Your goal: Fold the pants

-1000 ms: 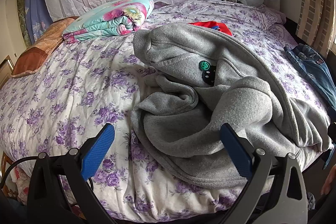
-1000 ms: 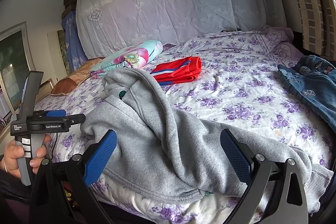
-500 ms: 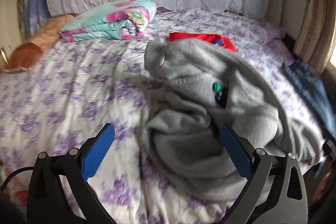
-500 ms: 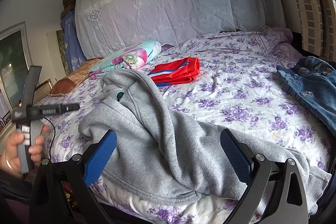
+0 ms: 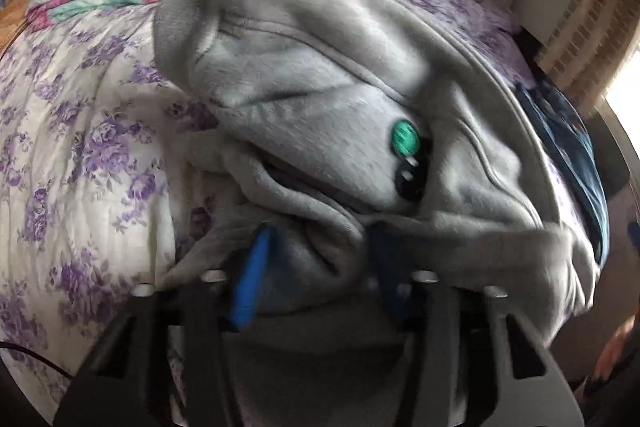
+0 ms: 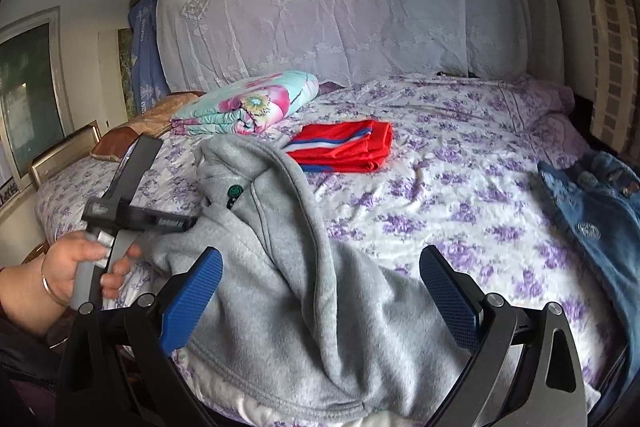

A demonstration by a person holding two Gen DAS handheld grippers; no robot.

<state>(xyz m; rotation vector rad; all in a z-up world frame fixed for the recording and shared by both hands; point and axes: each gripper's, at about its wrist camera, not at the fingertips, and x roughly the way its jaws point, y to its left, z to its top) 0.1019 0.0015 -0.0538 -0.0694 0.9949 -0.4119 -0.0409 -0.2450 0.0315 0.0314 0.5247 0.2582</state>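
- My left gripper (image 5: 320, 263) has its blue pads narrowed around a bunched fold of the grey pants (image 5: 320, 99), near the bed's (image 5: 80, 147) front edge.
- My right gripper (image 6: 320, 291) gapes wide above the same grey heap, holding nothing.

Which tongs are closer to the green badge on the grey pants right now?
Left. The left tongs are pushed into the grey pants, just below the green badge. The right tongs hang open at the near edge of the bed, farther from it.
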